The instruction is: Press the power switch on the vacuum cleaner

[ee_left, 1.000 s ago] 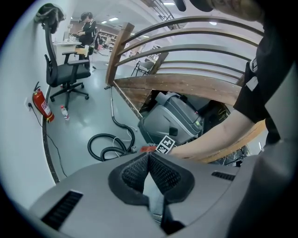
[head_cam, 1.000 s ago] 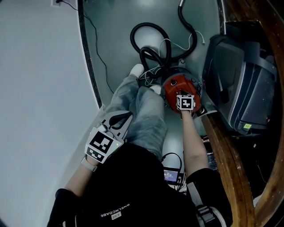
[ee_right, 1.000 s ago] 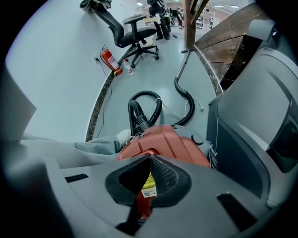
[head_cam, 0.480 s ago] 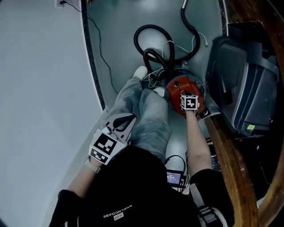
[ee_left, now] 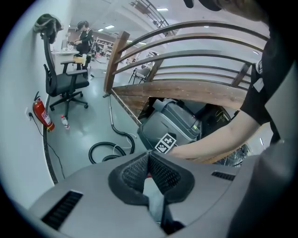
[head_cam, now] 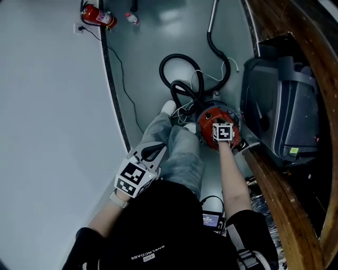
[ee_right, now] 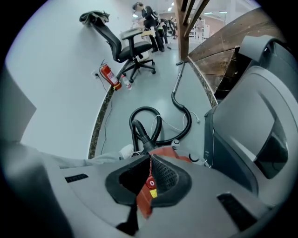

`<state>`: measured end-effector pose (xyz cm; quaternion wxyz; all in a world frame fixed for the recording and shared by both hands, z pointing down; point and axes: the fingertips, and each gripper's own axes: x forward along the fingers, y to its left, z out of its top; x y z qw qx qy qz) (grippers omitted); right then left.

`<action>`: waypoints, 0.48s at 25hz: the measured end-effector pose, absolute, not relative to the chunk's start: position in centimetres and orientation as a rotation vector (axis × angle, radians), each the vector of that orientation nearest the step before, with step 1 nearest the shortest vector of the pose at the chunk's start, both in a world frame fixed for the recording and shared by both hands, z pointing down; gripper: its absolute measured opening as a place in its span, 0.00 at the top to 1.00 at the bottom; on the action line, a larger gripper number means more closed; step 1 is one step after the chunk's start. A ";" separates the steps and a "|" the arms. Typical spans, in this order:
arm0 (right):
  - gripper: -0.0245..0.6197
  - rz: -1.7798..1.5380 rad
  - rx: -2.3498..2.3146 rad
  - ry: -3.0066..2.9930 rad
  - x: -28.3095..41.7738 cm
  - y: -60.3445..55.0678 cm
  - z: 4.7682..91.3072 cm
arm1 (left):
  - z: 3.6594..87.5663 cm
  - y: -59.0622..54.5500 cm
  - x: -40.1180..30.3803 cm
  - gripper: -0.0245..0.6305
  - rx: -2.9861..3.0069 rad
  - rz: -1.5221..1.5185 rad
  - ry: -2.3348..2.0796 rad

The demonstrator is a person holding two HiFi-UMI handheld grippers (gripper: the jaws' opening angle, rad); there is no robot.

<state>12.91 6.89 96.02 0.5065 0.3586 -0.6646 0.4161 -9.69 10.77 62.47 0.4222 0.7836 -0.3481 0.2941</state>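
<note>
The red vacuum cleaner (head_cam: 210,120) sits on the floor by my feet, its black hose (head_cam: 179,74) coiled behind it. My right gripper (head_cam: 217,121) is right over the vacuum's top, jaws shut with nothing held. In the right gripper view the right gripper (ee_right: 150,160) has its tips together. Through the gap below them shows the red body (ee_right: 166,151) with a round red switch (ee_right: 151,182). Whether the tips touch it is hidden. My left gripper (head_cam: 158,149) rests shut beside my left thigh, away from the vacuum; in the left gripper view its tips (ee_left: 149,154) meet.
A large grey machine (head_cam: 285,116) stands right of the vacuum, under a curved wooden rail (head_cam: 274,195). The white wall (head_cam: 53,132) runs along the left, a thin cable (head_cam: 119,74) beside it. A fire extinguisher (head_cam: 97,16) and bottle (head_cam: 132,18) stand far back. An office chair (ee_right: 130,46) is beyond.
The head view has tilted up, bringing the extinguisher and more floor into sight. The right gripper stays on the vacuum's top; the left gripper stays by the thigh.
</note>
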 end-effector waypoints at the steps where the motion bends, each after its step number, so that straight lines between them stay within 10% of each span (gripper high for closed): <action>1: 0.92 1.008 0.871 -1.620 12.4 6.6 94.9 | 61.8 10.5 -9.8 0.94 1.970 0.730 -0.880; 12: 0.92 1.041 0.896 -1.664 9.6 5.4 81.8 | 55.7 7.7 -10.0 0.94 2.097 0.664 -0.917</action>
